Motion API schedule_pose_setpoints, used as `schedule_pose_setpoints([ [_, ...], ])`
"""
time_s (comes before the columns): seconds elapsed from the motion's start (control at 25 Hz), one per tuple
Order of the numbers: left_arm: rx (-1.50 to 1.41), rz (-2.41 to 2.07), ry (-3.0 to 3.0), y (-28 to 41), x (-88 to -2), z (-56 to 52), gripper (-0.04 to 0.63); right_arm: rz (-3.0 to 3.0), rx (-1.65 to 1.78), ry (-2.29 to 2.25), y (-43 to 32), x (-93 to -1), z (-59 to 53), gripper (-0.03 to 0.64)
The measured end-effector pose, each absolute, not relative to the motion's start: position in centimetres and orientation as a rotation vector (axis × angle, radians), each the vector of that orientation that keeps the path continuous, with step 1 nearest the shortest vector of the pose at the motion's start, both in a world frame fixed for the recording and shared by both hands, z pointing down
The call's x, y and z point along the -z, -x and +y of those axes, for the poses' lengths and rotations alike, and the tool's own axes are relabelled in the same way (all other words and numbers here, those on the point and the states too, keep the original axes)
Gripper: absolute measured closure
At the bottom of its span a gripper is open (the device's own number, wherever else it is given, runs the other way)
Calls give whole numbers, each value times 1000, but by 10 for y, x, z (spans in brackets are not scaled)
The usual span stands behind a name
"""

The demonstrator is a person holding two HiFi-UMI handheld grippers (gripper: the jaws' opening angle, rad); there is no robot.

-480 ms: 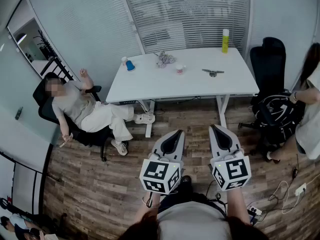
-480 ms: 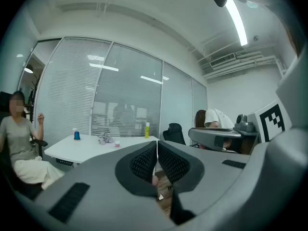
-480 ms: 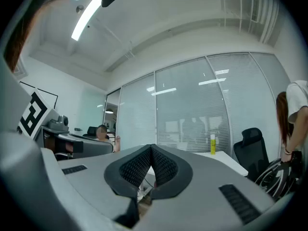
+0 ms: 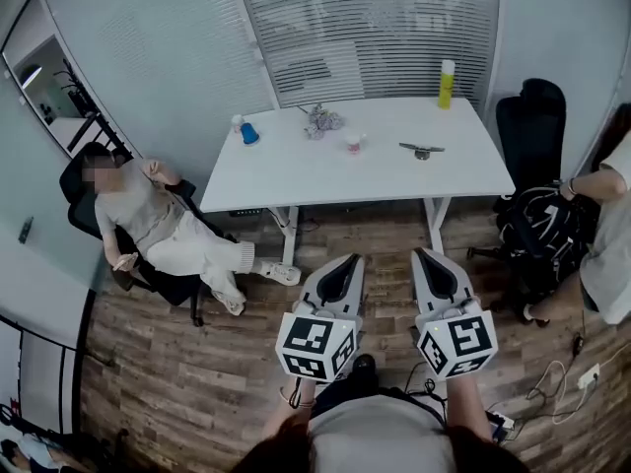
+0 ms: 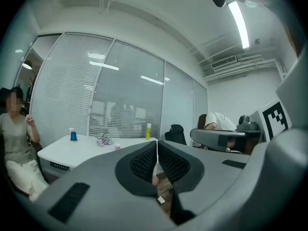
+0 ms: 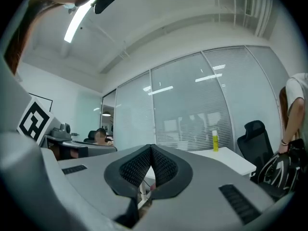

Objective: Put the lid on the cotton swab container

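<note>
Though left tongs [image 5: 157,150] and right tongs [image 6: 150,150] are clenched empty, the left gripper view shows the worktop's [image 5: 72,150] blue cup [image 5: 73,136]; the right doesn't.

The pink-and-white item [image 4: 354,143] on the tabletop [image 4: 296,170] is too small to identify in the head view. The same applies to the crumpled grey bundle [image 4: 322,120] and the dark flat object [image 4: 422,149]. The person [image 4: 609,235] at right is cut off by the picture's edge.
</note>
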State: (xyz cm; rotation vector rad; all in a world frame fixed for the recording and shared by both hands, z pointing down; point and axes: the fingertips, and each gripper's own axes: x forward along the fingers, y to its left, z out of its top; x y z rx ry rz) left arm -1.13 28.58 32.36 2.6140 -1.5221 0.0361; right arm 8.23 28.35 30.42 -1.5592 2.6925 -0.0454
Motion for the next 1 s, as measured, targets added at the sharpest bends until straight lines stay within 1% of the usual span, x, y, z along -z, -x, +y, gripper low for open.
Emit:
schedule_pose_setpoints([
  [0.52,-36,-1478,-2651,42,-331,233,571,2608,77,1613,-61,-303,228,594],
  [1.0,-51,-1400,-2654,44,-345,205,571,2602,77,1654,-53,-311,202,594],
])
